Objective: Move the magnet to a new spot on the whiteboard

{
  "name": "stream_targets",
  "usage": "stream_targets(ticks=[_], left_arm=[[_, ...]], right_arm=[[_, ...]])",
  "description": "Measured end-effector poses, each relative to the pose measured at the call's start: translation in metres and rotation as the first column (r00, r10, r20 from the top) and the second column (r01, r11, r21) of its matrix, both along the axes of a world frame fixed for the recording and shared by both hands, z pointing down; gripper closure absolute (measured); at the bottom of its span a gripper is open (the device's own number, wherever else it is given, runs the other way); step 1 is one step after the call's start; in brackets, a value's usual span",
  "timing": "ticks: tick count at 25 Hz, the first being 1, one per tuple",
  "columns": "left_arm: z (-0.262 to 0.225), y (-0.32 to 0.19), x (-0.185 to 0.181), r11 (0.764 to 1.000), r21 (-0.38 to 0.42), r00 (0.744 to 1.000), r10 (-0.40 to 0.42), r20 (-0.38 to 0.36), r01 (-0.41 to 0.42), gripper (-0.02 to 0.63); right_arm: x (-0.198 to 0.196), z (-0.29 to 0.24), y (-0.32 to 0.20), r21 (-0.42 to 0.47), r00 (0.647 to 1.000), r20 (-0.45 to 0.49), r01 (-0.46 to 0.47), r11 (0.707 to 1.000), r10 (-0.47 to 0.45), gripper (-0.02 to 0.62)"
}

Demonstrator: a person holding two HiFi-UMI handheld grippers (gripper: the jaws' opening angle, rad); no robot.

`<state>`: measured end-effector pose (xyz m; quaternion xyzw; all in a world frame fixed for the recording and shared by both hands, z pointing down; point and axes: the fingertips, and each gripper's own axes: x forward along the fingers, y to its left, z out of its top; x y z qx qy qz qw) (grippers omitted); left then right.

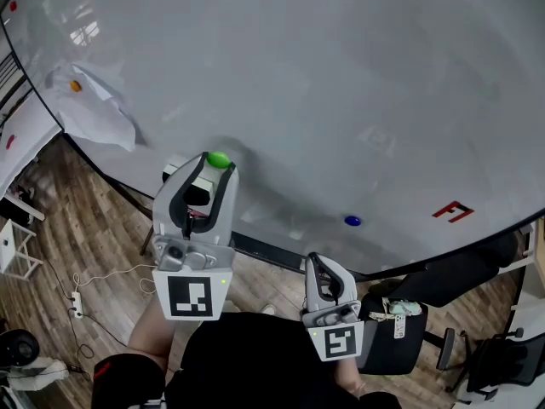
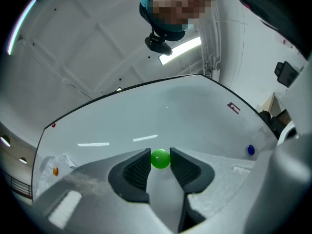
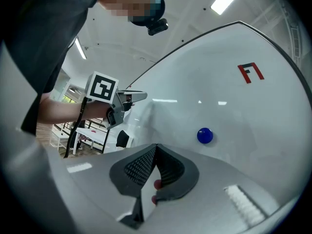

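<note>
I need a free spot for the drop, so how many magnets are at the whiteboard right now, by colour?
Green magnet: 1, gripped in the left tongs
Blue magnet: 1
Orange magnet: 1
Red magnet: 1, a small dot near the board's corner
Total: 4

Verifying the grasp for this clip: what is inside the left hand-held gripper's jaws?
A green magnet sits inside the left hand-held gripper, both pads touching it. Its back is covered, so contact with the whiteboard cannot be seen.
</note>
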<state>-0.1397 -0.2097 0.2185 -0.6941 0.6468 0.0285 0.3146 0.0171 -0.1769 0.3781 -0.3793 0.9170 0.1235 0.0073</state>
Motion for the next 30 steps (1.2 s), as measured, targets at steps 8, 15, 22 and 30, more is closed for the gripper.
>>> stream_targets(ticks=[8, 15, 22, 30], left_arm=[[-0.011, -0.018, -0.003, 1.000, -0.010, 1.000, 0.010, 0.020, -0.009, 0.474], [-0.019, -0.029, -0.003, 1.000, -0.013, 0.999, 0.029, 0.041, -0.029, 0.474], [-0.025, -0.032, -0.006, 0.999, 0.010, 0.998, 0.051, 0.035, -0.051, 0.474], [-0.027, -0.034, -0.006, 0.998, 0.019, 0.997, 0.063, 0.046, -0.064, 0.474]], right_arm=[[-0.002, -0.004, -0.004, 0.004, 0.999, 0.026, -0.043, 0.999, 0.043, 0.592], [0.000, -0.002, -0.006, -0.011, 0.995, 0.043, -0.092, 0.996, 0.092, 0.592], [0.001, -0.002, -0.008, -0.008, 0.991, 0.040, -0.131, 0.991, 0.131, 0.593], [0.003, -0.002, -0.008, -0.009, 0.987, 0.038, -0.157, 0.988, 0.157, 0.592]])
